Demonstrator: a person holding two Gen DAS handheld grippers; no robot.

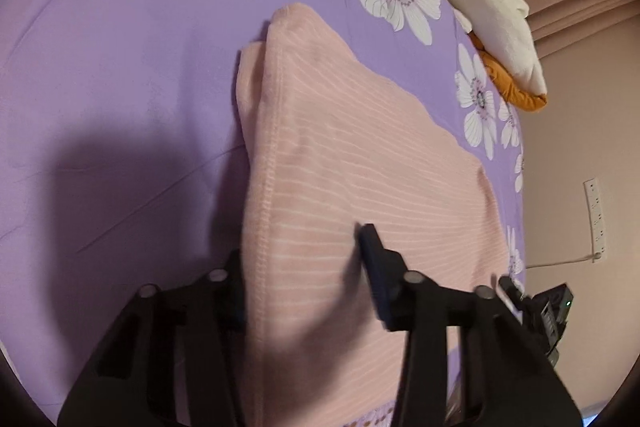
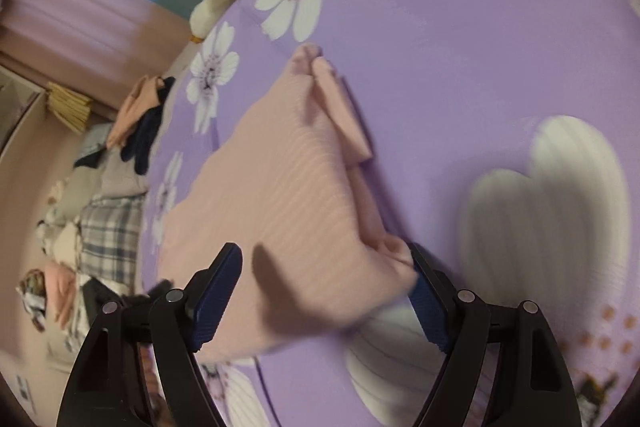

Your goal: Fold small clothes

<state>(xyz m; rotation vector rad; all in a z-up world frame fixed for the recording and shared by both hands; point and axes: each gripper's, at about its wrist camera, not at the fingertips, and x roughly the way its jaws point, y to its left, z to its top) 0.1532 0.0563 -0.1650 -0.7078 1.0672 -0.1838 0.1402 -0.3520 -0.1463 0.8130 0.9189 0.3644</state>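
A pink ribbed garment (image 1: 360, 187) lies folded on the purple flowered bedsheet (image 1: 120, 87). My left gripper (image 1: 304, 267) is open, its fingers astride the garment's near stitched edge, the left finger partly hidden behind the cloth. In the right wrist view the same garment (image 2: 272, 195) lies ahead with a folded sleeve along its right side. My right gripper (image 2: 324, 279) is open, its jaws wide on either side of the garment's near corner, the right fingertip (image 2: 424, 287) touching the cloth.
A cream and orange plush toy (image 1: 492, 15) lies at the bed's far edge. A pile of other clothes (image 2: 104, 211), plaid, navy and pink, lies beside the bed. A wall socket strip (image 1: 596, 215) hangs on the pink wall.
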